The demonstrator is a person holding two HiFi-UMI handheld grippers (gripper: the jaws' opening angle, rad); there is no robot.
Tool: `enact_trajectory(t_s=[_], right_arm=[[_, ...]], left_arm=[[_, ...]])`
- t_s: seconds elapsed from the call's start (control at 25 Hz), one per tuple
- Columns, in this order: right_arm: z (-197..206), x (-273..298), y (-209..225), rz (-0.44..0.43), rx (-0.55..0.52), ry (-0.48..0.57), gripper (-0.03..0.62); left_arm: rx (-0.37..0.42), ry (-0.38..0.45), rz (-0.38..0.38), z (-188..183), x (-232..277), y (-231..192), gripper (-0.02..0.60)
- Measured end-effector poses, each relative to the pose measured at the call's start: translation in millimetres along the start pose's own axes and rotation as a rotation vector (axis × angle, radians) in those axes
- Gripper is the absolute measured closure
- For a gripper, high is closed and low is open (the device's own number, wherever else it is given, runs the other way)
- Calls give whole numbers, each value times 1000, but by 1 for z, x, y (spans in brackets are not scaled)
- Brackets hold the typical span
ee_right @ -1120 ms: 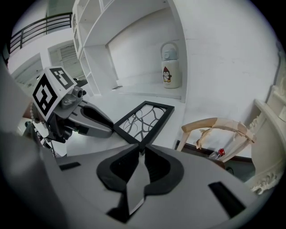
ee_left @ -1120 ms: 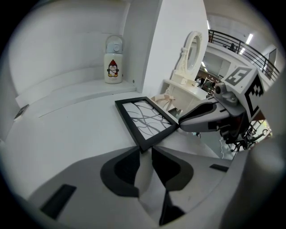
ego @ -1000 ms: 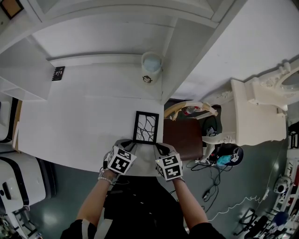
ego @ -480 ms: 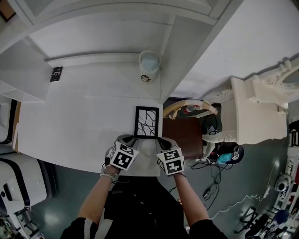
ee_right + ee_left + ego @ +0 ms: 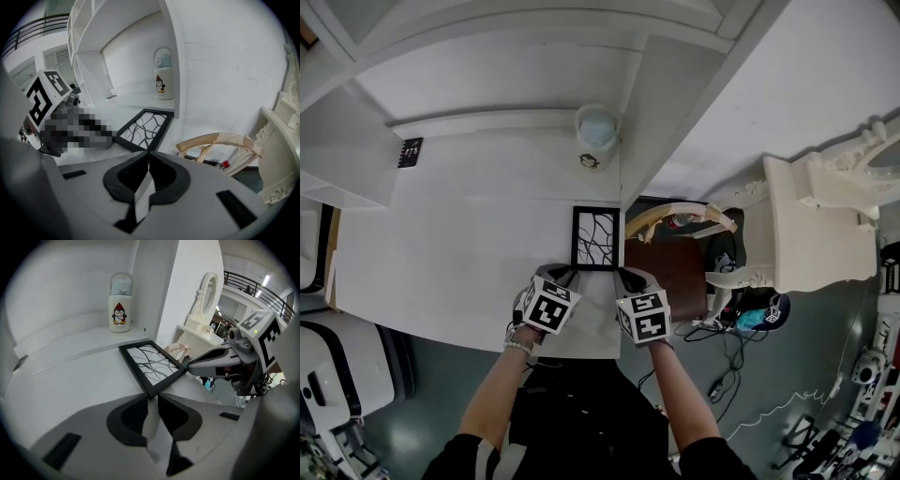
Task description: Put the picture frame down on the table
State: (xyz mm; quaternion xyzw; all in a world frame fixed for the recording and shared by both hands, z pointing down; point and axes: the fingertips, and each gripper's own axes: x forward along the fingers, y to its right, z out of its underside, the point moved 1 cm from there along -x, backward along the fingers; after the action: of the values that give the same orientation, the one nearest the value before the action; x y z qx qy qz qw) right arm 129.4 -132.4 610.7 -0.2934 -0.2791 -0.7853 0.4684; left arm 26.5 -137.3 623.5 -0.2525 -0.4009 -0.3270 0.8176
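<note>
A black picture frame (image 5: 595, 239) with a branch pattern lies low over the white table (image 5: 469, 244), close to the table's right edge. Whether its near edge touches the tabletop I cannot tell. My left gripper (image 5: 570, 274) is shut on the frame's near left corner, which shows in the left gripper view as the frame (image 5: 150, 366) meeting the gripper (image 5: 153, 398). My right gripper (image 5: 623, 275) is shut on the near right corner; the right gripper view shows the frame (image 5: 145, 127) running away from that gripper (image 5: 149, 153).
A white penguin bottle (image 5: 597, 136) stands at the back against the wall. A small black card (image 5: 410, 150) lies far left. Right of the table are a chair with a brown seat (image 5: 670, 267) and a white dresser (image 5: 825, 225). The table's front edge is just under my hands.
Both grippers have carried the frame a little farther from me, toward the bottle, with their hold unchanged.
</note>
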Motion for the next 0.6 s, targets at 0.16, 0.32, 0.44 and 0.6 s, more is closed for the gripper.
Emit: enact_trajectory(t_s=[0.16, 0.32, 0.44, 0.6], right_arm=[[-3, 2, 4, 10, 3, 7, 585], [-6, 4, 7, 18, 4, 13, 585], [-9, 6, 10, 24, 2, 18, 585], [-11, 7, 10, 32, 7, 26, 585]], left_arm=[[0, 2, -4, -4, 3, -1, 511], [2, 6, -4, -7, 5, -3, 511], [1, 7, -8, -11, 6, -5, 511], [5, 2, 1, -12, 8, -7, 509]])
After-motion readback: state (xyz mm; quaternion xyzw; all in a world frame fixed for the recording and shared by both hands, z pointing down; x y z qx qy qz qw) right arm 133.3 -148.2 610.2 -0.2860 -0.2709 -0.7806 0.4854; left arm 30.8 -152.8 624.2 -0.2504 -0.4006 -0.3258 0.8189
